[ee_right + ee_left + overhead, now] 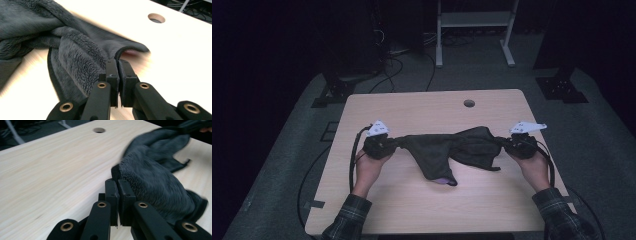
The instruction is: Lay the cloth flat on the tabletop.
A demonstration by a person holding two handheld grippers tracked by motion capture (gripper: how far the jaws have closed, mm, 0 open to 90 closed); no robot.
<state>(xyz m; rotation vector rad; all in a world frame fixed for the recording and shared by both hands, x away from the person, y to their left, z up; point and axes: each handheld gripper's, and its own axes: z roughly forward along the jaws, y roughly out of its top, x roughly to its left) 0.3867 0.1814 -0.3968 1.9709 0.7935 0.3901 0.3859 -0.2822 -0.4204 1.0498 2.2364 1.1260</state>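
Note:
A dark grey fleecy cloth [452, 150] hangs stretched between my two grippers over the light wooden table [412, 107], its middle sagging onto the tabletop. A small purple patch [441, 180] peeks out under its lowest fold. My left gripper [393, 143] is shut on the cloth's left end; in the left gripper view its jaws pinch the fleece edge [117, 180]. My right gripper [503, 142] is shut on the right end, and in the right gripper view the jaws clamp a thin cloth edge [117, 60].
A round cable hole [469, 103] lies near the table's far edge. Cables [353, 155] trail from both grippers across the table and over its sides. A white metal frame [474, 30] and dark stands sit on the floor beyond the table.

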